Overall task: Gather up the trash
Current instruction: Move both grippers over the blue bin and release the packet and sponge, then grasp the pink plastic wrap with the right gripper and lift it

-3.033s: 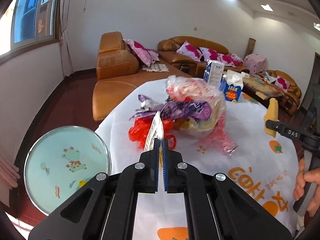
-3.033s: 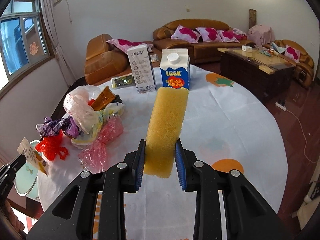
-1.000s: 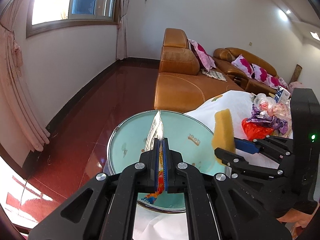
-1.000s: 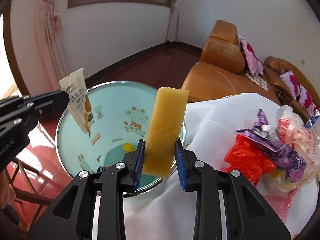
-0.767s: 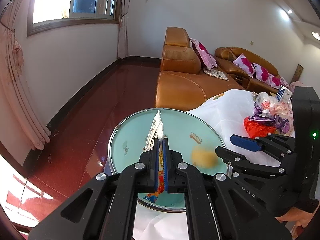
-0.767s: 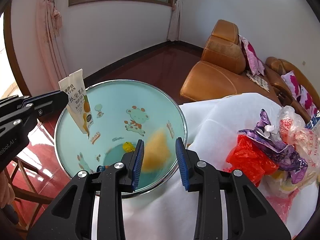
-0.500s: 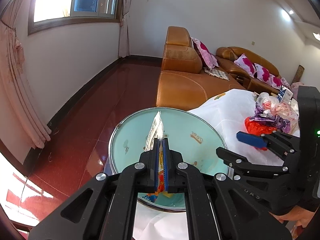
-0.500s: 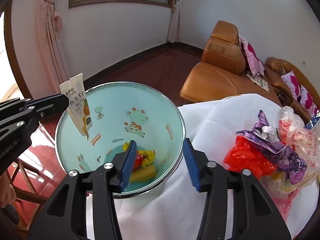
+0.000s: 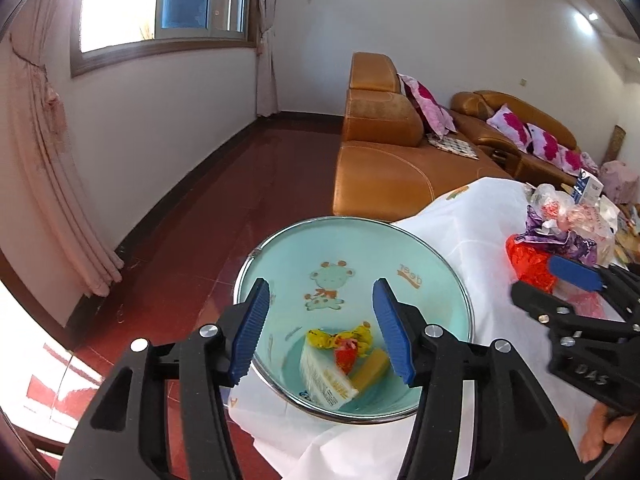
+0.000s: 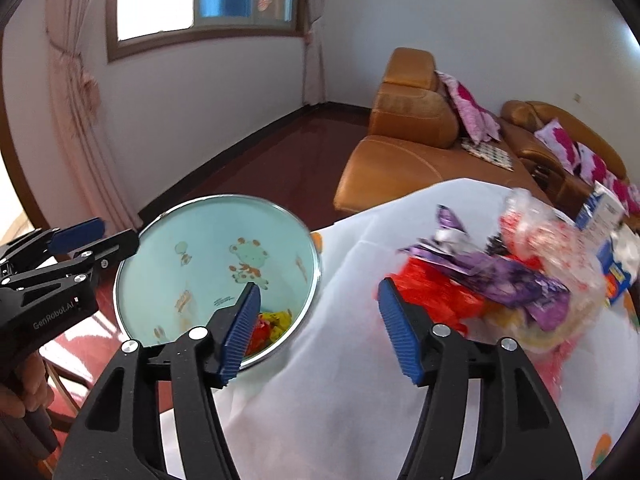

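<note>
My left gripper [image 9: 322, 320] hangs over the teal trash bin [image 9: 352, 221], its jaws opening with nothing between them. At the bin's bottom lie a white drink packet [image 9: 325, 380], a yellow sponge [image 9: 370, 368] and yellow wrappers [image 9: 340, 337]. My right gripper [image 10: 320, 332] stands over the bin's right rim and the table edge, jaws opening and empty. A trash pile remains on the table: a red bag [image 10: 432, 292], a purple wrapper [image 10: 500, 270] and a clear bag [image 10: 552, 232]. The right wrist view has the left gripper [image 10: 100, 242] at the bin's [image 10: 224, 199] left side.
The table has a white printed cloth [image 10: 360, 392]; a blue and white milk carton [image 10: 604, 208] stands behind the pile. An orange leather sofa [image 9: 384, 168] lies beyond the bin, with dark red floor to the left. A hand [image 9: 608, 434] grips the right handle.
The left gripper opened and the drink packet dropped into the bin. The right gripper let the sponge fall in, opened wider and swung right toward the table pile.
</note>
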A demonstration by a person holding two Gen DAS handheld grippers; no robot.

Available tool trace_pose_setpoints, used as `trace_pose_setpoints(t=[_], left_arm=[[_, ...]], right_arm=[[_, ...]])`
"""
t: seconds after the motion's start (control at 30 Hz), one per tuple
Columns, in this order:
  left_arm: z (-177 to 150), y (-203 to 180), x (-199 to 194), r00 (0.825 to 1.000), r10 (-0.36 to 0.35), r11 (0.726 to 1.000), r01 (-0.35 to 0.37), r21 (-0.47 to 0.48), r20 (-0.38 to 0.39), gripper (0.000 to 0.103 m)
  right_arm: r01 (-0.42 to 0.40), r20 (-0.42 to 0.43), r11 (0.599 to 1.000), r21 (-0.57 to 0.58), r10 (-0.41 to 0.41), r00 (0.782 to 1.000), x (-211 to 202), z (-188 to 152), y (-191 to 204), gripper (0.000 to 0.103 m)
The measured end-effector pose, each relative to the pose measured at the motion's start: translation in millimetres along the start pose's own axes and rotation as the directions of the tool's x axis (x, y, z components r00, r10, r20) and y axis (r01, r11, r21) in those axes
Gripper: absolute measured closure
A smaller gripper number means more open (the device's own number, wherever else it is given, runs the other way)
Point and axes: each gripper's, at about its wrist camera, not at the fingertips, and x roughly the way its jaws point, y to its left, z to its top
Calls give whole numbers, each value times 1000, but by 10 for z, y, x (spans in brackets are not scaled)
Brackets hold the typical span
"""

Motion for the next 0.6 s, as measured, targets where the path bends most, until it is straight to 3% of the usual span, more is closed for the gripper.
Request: trace_pose_setpoints(t=[0.1,0.27,0.43,0.6], left_arm=[[-11,-17,-56,1000,11,1000,-11,-8,1,42],[-69,-159,-127,1000,-12,1000,12,-8,-9,28],[-126,-428,-177,998,-58,998,58,24,-15,27],[-182,-667,-219,995,-97,994,98,46,-22,21]], right_arm=[[22,21,999,41,-23,1000,-119,-74,-113,27],[77,33,996,56,-78,996,-277,-228,-231,18],[163,88,981,104,-172,981,-524,-405,-440,16],[219,66,961,172,-233,970,-698,-617,-778,16]])
